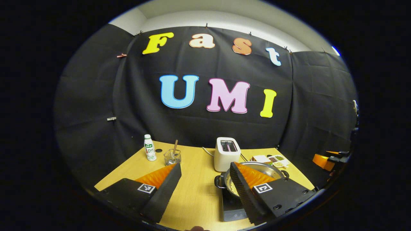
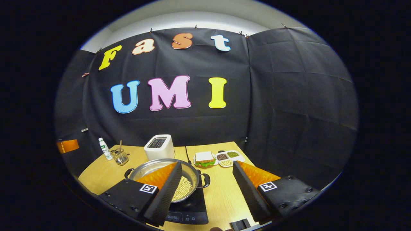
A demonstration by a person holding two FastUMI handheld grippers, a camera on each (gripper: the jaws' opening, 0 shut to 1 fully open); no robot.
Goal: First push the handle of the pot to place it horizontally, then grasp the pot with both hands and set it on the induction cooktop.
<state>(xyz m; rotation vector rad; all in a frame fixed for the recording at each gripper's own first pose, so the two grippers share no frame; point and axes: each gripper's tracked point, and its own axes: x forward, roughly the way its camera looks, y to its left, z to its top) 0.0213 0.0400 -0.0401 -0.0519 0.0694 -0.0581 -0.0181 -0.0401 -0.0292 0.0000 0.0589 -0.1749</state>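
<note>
A steel pot (image 2: 165,176) with pale beans inside rests on the black induction cooktop (image 2: 189,210), its two black side handles pointing left (image 2: 128,173) and right (image 2: 205,180). My right gripper (image 2: 205,187) is open and lifted above the table, its left finger in front of the pot and its right finger over bare wood. In the left gripper view the pot (image 1: 257,173) on the cooktop (image 1: 232,208) lies behind the right finger of my left gripper (image 1: 202,184), which is open and holds nothing. The other gripper (image 1: 327,160) shows at the far right.
A white toaster (image 2: 159,147) stands behind the pot. A sandwich on a plate (image 2: 204,158) and a divided dish of grains (image 2: 228,158) lie at the back right. A small bottle (image 2: 105,149) and a glass cup with a stick (image 2: 121,157) stand at the back left.
</note>
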